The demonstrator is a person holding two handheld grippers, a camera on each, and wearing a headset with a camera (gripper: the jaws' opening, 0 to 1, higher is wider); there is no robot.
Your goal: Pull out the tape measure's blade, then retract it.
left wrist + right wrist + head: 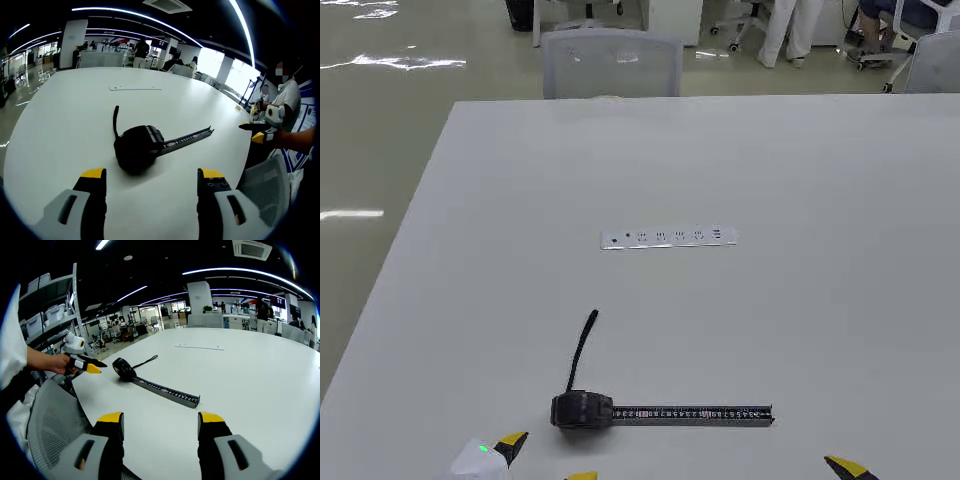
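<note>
The white desk took up most of the head view, with a grey mesh chair pushed up to its far edge. The left hand-held gripper hung just short of the tape measure, jaws spread wide and holding nothing. The right hand-held gripper was likewise open and empty, off past the blade's free end and apart from it. A flush socket strip sat in the desk's middle. The black tape measure lay on the desk near the person's edge, its blade drawn out flat towards the right gripper's side. Its black wrist strap trailed away towards the socket strip.
</note>
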